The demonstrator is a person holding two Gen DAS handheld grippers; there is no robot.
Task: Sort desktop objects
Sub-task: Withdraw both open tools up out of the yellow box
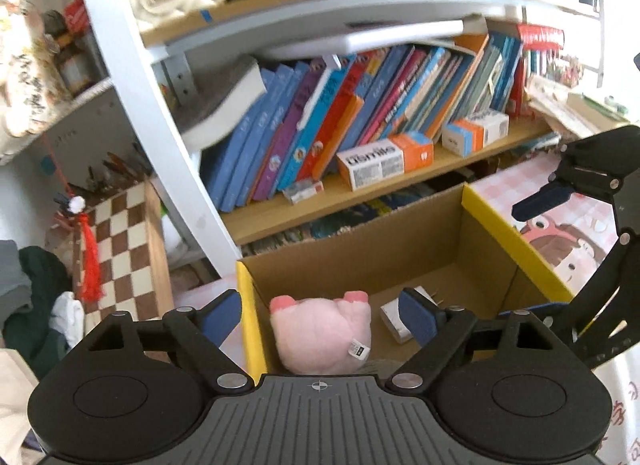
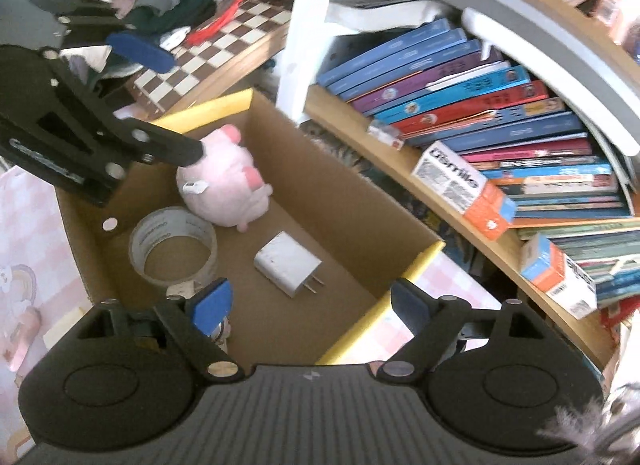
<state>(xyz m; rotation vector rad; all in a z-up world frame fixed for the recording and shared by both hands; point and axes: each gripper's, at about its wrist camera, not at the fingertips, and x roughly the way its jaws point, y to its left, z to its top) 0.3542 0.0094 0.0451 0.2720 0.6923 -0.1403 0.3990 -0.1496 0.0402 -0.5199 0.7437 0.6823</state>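
An open cardboard box [image 1: 360,253] with yellow rims stands on the desk. Inside it lie a pink plush toy [image 1: 320,337], a white plug charger [image 2: 286,263] and a roll of clear tape [image 2: 174,245]. My left gripper [image 1: 320,317] hovers over the box's near left corner, open, with the plush toy below the gap and untouched. My right gripper [image 2: 310,305] is open above the box's near side, and its jaws hold nothing. Each wrist view shows the other gripper hanging open over the box: the right gripper [image 1: 560,201] and the left gripper [image 2: 160,101].
Behind the box a wooden bookshelf [image 1: 400,181] holds leaning books and two orange-and-white cartons [image 1: 384,159]. A chessboard [image 1: 120,249] leans at the left beside a pile of clothes [image 2: 168,1]. The desk has a pink checkered cover [image 1: 560,201].
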